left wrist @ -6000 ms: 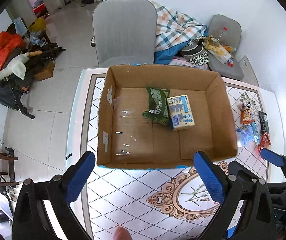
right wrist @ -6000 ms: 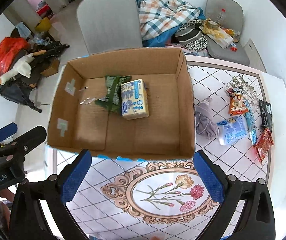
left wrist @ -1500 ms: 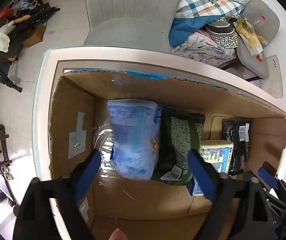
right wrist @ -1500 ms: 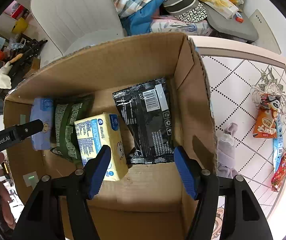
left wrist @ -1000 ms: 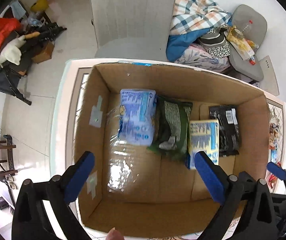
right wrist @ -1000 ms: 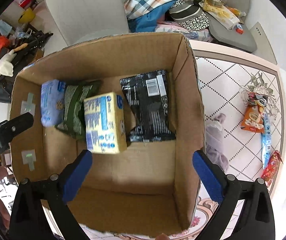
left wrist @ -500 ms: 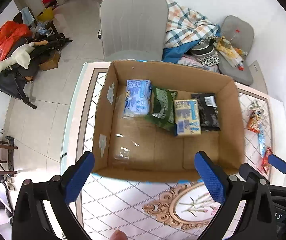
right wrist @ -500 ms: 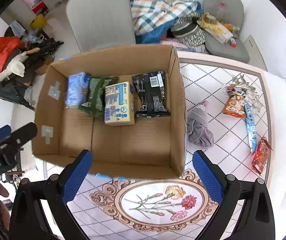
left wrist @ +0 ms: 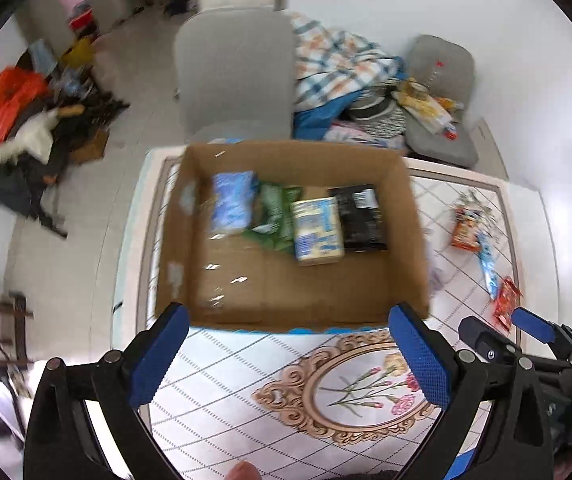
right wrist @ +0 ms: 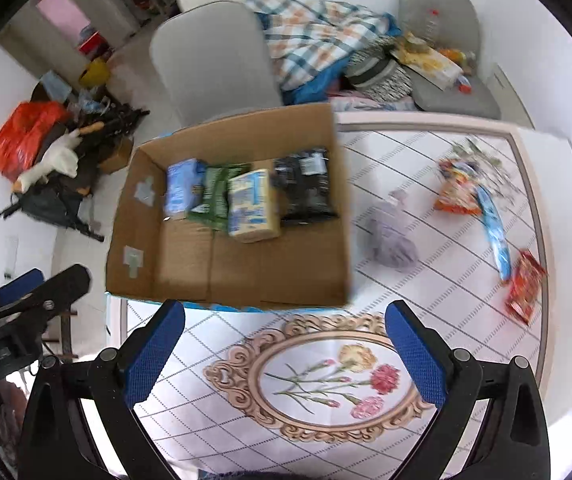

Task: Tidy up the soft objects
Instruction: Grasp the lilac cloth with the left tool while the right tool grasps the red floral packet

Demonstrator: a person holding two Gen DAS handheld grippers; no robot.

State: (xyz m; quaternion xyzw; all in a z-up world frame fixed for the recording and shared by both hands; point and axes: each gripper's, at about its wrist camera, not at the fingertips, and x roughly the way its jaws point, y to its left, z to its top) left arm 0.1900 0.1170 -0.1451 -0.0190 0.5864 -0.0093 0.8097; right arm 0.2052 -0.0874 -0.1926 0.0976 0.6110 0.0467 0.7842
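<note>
Our jaws gape wide, both empty. The cloth (right wrist: 391,240) at three o'clock of the box (right wrist: 305,284) may slip from our right gripper (right wrist: 284,354).

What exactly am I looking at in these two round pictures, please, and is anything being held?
A person holds two hand-held tools, each with a fisheye camera looking along its blue fingers. One picture is from the left gripper, the other from the right gripper. Both are open and hold nothing. On the patterned table stands a cardboard box with a blue pack, green pack, yellow pack and black pack. A grey cloth and snack packets lie outside.
</note>
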